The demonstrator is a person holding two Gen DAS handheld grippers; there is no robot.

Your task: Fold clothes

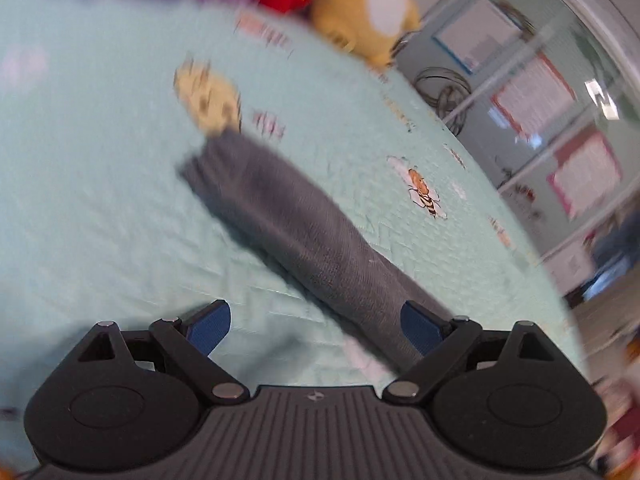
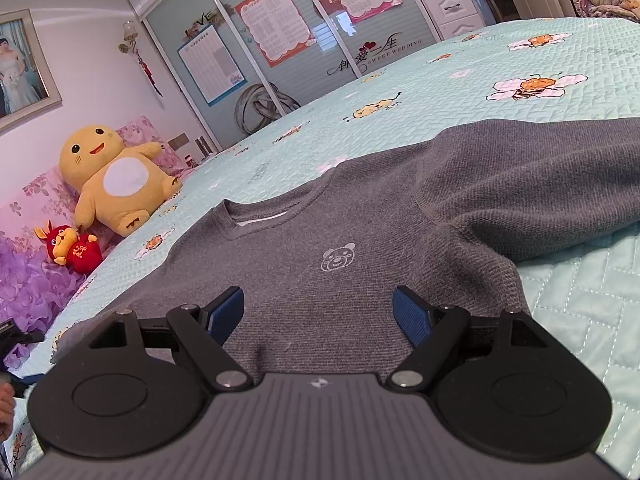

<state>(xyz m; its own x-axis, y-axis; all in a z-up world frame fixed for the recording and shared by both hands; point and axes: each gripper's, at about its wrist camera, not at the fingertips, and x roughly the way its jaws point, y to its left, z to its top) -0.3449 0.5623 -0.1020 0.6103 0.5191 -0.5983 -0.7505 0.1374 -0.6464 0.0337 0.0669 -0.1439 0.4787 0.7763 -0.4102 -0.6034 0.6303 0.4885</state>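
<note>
Folding barely begun: grey knit bear-print sweater [image 2: 340, 240] lies face-up on the aqua quilted bed [image 2: 560, 60], sleeve [image 1: 304, 232] outstretched; both grippers' fingers spread, empty.

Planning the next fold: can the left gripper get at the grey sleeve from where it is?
Probably yes: the left gripper is open, the sleeve stretches out just ahead on the bedspread, and nothing lies between.

The whole left wrist view was smeared by motion blur, the yellow plush toy [image 1: 360, 12] cut off at its top edge.
</note>
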